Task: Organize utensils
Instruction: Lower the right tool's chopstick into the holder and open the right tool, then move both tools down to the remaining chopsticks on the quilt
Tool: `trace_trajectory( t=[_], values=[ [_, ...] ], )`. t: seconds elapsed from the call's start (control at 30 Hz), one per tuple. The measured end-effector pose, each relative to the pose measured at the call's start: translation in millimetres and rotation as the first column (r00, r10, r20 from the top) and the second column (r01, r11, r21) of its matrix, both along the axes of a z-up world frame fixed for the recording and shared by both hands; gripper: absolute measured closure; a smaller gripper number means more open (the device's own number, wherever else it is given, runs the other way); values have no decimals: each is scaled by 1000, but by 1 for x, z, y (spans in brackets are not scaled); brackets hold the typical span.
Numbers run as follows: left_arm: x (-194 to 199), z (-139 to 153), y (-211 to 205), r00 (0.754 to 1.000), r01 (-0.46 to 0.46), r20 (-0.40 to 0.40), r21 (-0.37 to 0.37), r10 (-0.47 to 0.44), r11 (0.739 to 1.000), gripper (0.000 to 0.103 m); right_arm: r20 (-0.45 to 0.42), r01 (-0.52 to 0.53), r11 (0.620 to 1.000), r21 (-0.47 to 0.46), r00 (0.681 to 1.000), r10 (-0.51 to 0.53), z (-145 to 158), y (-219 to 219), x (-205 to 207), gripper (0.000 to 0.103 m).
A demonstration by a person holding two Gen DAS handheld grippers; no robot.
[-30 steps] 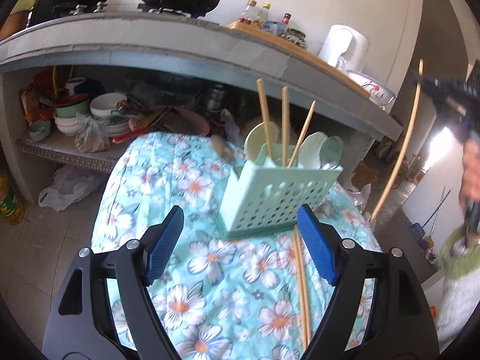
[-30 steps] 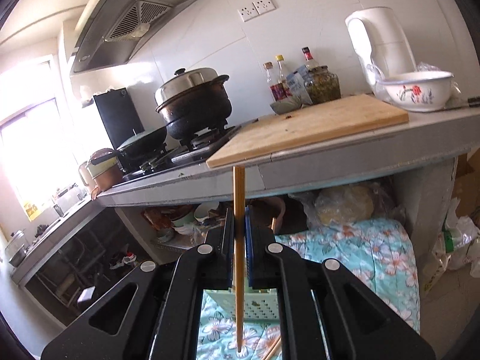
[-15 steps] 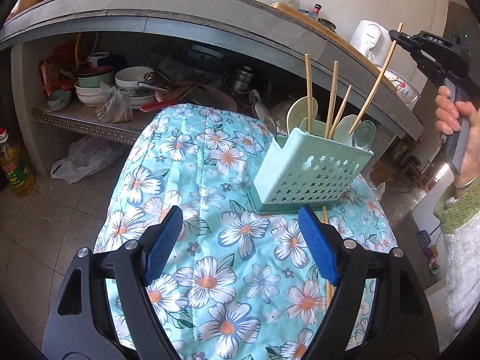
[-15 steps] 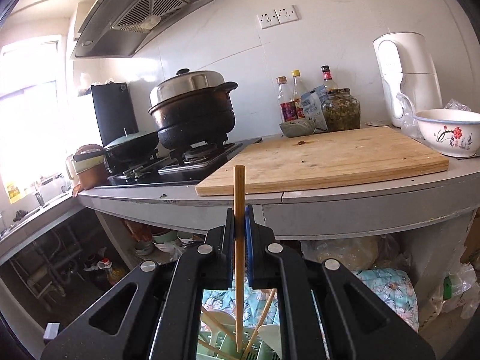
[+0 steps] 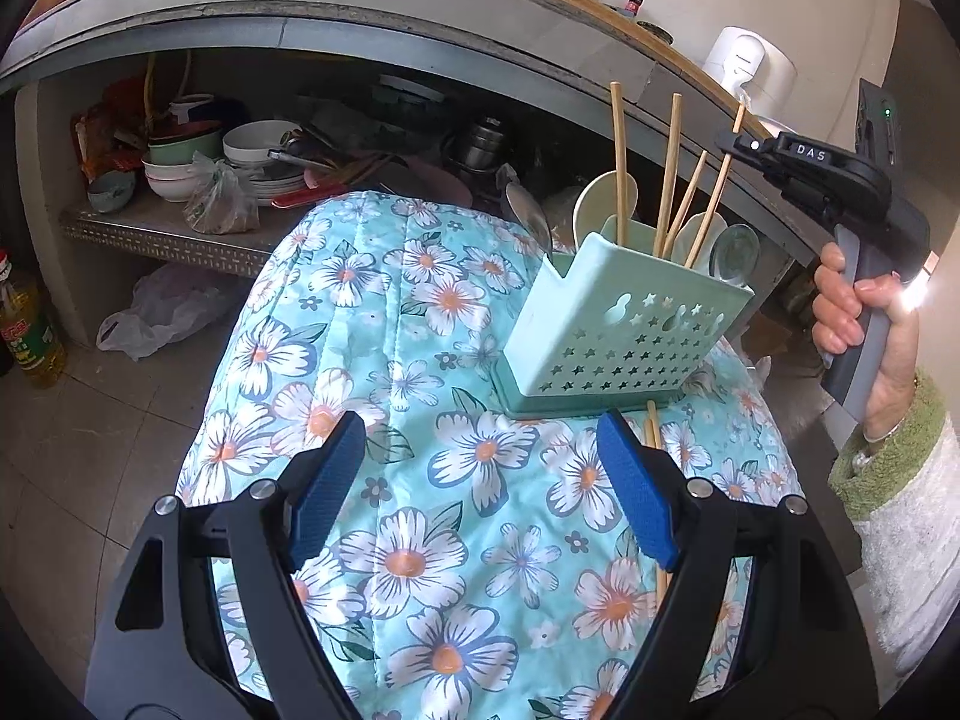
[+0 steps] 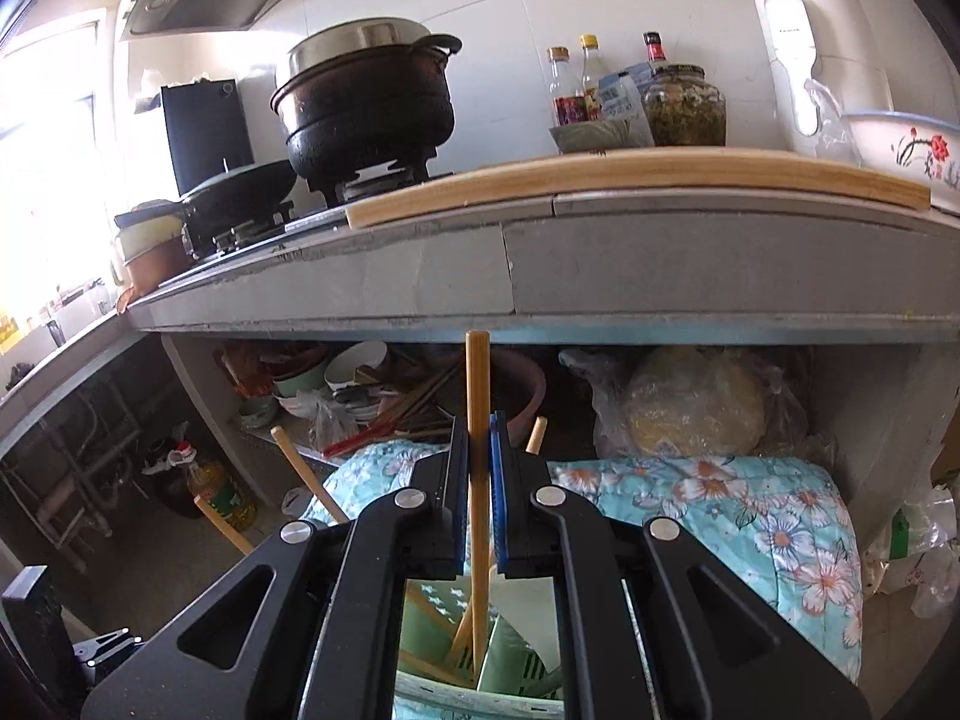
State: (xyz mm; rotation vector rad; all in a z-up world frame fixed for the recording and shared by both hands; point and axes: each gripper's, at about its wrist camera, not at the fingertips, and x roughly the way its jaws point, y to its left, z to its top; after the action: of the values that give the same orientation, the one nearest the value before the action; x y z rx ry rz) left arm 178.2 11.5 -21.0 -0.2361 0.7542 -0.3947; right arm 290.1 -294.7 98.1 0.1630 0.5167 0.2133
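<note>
A mint-green perforated utensil holder [image 5: 618, 336] stands on a floral cloth [image 5: 420, 480] and holds several wooden chopsticks and spoons. My right gripper [image 6: 479, 444] is shut on a wooden chopstick [image 6: 478, 480] whose lower end reaches down into the holder [image 6: 468, 660]. In the left wrist view the right gripper [image 5: 741, 144] hangs above the holder's right side with that chopstick [image 5: 711, 210]. My left gripper [image 5: 480, 486] is open and empty, low over the cloth in front of the holder. A pair of chopsticks [image 5: 654, 450] lies on the cloth beside its right finger.
A grey concrete counter [image 6: 600, 258] overhangs behind the holder, with a cutting board [image 6: 630, 174], a black pot [image 6: 366, 102], bottles and a kettle on top. The shelf below [image 5: 180, 222] is packed with bowls and plates. An oil bottle [image 5: 24, 324] stands on the tiled floor.
My right gripper has carried its chopstick over and down, so its tip now sits inside the holder. My left gripper stays open and has drawn back slightly from the holder.
</note>
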Motion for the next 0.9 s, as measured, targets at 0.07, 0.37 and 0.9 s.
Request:
trace_trajectory(
  t=[0.07, 0.37, 0.9],
  values=[
    [-1, 0, -1, 1000, 2, -2, -2, -2, 1000, 28, -33, 0, 1000, 8, 999, 0, -8, -3, 0, 92],
    [-9, 2, -4, 1000, 7, 4, -11, -7, 1000, 28, -18, 44, 995, 92, 999, -42, 0, -31, -35, 66],
    [-20, -17, -23, 995, 51, -84, 48, -47, 998, 28, -449, 132, 903, 408, 891, 73, -140, -41, -132, 64]
  ],
)
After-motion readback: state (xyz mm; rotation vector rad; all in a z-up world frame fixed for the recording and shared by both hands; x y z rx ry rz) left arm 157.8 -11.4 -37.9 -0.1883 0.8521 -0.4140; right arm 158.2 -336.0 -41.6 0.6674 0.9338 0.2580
